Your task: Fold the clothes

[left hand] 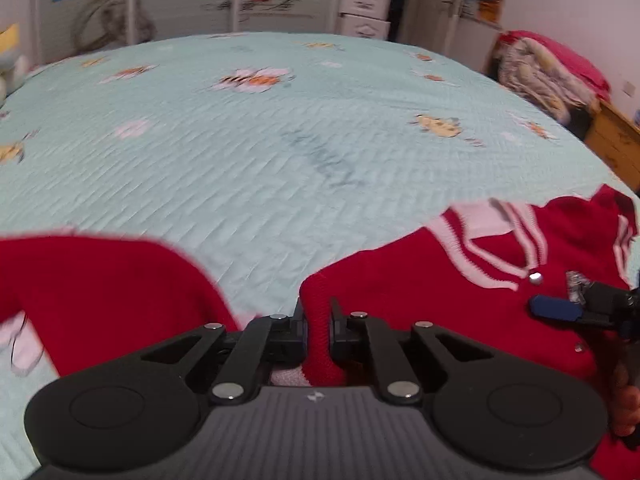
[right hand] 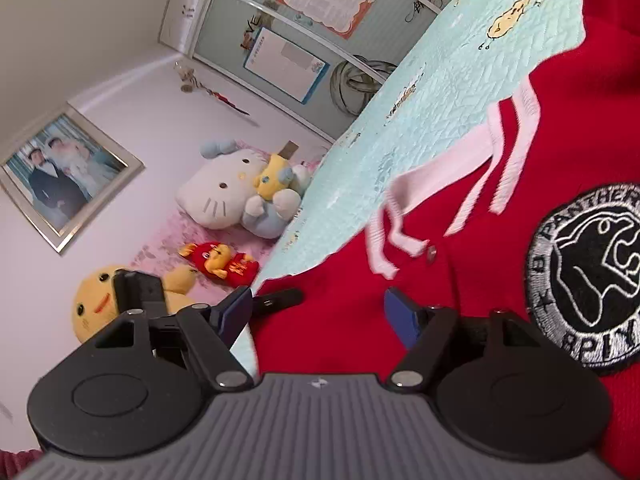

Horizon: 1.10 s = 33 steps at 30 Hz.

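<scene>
A red knit jacket (left hand: 460, 320) with a white striped collar (left hand: 492, 240) lies on the pale green quilt (left hand: 280, 140). My left gripper (left hand: 318, 320) is shut on a fold of the jacket's left edge. One red sleeve (left hand: 100, 288) spreads off to the left. A blue fingertip (left hand: 554, 308) of my right gripper shows over the jacket's front. In the right wrist view, my right gripper (right hand: 320, 316) stands open just over the red jacket (right hand: 460, 260), with nothing between its fingers. A round black-and-white patch (right hand: 588, 276) sits to its right, the collar (right hand: 460, 168) ahead.
The quilt (right hand: 460, 80) stretches far beyond the jacket. Plush toys (right hand: 224, 192) and a yellow duck toy (right hand: 92, 304) lie at the bed's head under a framed photo (right hand: 68, 176). Piled bedding (left hand: 552, 76) and a wooden bed frame (left hand: 616, 144) stand at the right; wardrobe doors (left hand: 240, 0) behind.
</scene>
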Available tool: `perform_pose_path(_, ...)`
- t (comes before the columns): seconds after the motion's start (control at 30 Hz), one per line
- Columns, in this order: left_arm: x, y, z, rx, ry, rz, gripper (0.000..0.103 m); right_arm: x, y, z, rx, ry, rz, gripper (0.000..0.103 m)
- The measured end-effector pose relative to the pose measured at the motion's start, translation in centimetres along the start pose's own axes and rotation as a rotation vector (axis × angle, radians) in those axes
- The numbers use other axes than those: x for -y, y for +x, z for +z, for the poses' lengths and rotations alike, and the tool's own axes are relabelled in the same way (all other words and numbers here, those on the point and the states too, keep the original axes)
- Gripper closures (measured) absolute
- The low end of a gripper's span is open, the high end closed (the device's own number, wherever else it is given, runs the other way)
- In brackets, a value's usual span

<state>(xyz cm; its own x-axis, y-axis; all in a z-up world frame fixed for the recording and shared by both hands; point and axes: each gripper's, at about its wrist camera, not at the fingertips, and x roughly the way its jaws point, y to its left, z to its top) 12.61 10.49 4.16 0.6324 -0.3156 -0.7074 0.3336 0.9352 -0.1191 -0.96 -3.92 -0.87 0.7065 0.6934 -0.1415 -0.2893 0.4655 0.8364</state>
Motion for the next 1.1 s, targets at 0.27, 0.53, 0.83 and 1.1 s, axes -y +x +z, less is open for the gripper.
perform_pose_path(0.27,2.1,2.3,1.5,0.015,0.085,0.096,0.091,0.3,0.2,-0.1,0.005,0.002,-0.034,0.046)
perform_pose_path(0.53,2.6,2.9,1.9,0.009,0.093,0.243,0.091,0.3,0.3,-0.1,0.006,0.001,-0.041,0.044)
perform_pose_path(0.83,4.2,0.2,3.2,0.111,0.079,0.251,0.069,0.4,0.2,0.0,0.005,0.012,-0.015,0.039)
perform_pose_path(1.1,8.8,2.6,4.8,0.08,0.247,0.165,0.036,0.6,0.2,0.2,0.014,0.038,0.001,0.039)
